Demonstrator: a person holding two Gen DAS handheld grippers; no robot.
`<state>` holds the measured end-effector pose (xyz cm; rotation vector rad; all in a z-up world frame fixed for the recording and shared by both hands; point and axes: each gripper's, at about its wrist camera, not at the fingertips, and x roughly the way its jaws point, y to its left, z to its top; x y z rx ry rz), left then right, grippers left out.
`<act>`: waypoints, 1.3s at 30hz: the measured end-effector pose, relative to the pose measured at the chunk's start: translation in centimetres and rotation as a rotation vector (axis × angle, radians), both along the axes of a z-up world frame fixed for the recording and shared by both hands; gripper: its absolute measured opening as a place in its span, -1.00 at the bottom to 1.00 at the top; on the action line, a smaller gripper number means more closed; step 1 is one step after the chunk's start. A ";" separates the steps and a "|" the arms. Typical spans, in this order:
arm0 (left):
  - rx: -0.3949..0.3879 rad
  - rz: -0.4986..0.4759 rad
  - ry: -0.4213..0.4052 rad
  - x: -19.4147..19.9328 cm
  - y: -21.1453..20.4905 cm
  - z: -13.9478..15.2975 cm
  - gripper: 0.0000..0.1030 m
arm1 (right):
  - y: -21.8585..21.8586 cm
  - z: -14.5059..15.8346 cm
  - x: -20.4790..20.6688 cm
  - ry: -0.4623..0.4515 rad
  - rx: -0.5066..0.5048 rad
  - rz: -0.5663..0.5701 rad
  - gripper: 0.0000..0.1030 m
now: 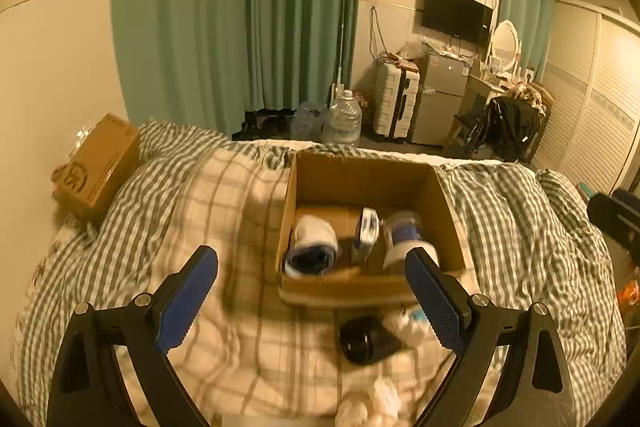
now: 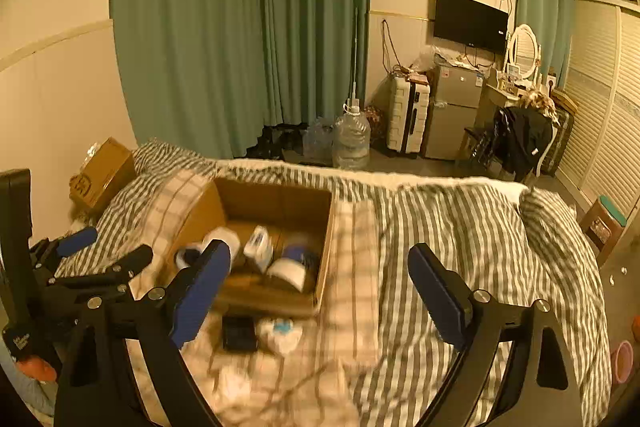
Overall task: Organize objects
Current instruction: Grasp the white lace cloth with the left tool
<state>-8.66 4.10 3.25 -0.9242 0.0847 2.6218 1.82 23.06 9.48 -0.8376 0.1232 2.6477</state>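
An open cardboard box [image 1: 360, 179] [image 2: 280, 201] sits on the bed. Inside lie a rolled white-and-blue sock [image 1: 314, 247] [image 2: 192, 255], a small white-and-blue carton [image 1: 366, 231] [image 2: 258, 243] and a blue-and-white roll [image 1: 404, 233] [image 2: 290, 267]. In front of the box lie a black object [image 1: 366, 341] [image 2: 239, 333] and a crumpled white item [image 1: 406, 323] [image 2: 282, 333]. My left gripper [image 1: 312, 301] hovers open above the bed before the box, nothing between its blue pads. My right gripper [image 2: 320, 295] is open and empty, to the right of the box.
A checked blanket [image 1: 224, 211] and striped duvet [image 2: 452, 239] cover the bed. A second cardboard box [image 1: 100, 167] stands at the far left by the wall. Beyond the bed are water jugs [image 2: 352, 139], a suitcase [image 2: 408, 117], a small fridge [image 2: 452, 111] and green curtains [image 1: 236, 15].
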 end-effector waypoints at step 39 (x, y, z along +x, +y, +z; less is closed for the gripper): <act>-0.105 -0.061 -0.154 1.3 -1.3 -10.2 -0.60 | -1.2 -14.5 -1.1 -0.240 -0.151 0.018 0.77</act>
